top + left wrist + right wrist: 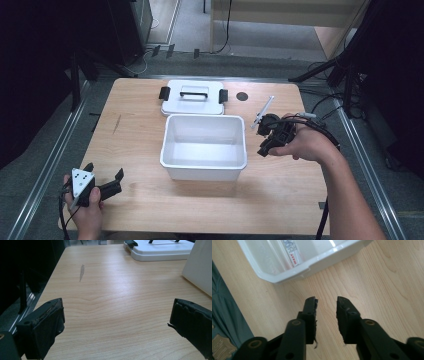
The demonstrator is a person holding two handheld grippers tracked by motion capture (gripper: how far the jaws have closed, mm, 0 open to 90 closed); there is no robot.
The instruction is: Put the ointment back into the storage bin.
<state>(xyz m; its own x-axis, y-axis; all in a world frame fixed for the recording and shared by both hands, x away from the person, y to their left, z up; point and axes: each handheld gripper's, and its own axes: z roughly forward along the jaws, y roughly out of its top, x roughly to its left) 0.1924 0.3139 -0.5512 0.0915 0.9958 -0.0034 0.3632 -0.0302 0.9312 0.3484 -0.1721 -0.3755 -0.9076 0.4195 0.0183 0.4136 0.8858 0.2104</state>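
White bin (172, 162) mid-table, right gripper (263, 148) just beside its right rim, jaws slightly apart, empty; left gripper (106, 176) wide open, empty.

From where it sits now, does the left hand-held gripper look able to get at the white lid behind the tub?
Probably yes. The left hand-held gripper is open, and bare table lies between it and the lid; the tub stands off to the side.
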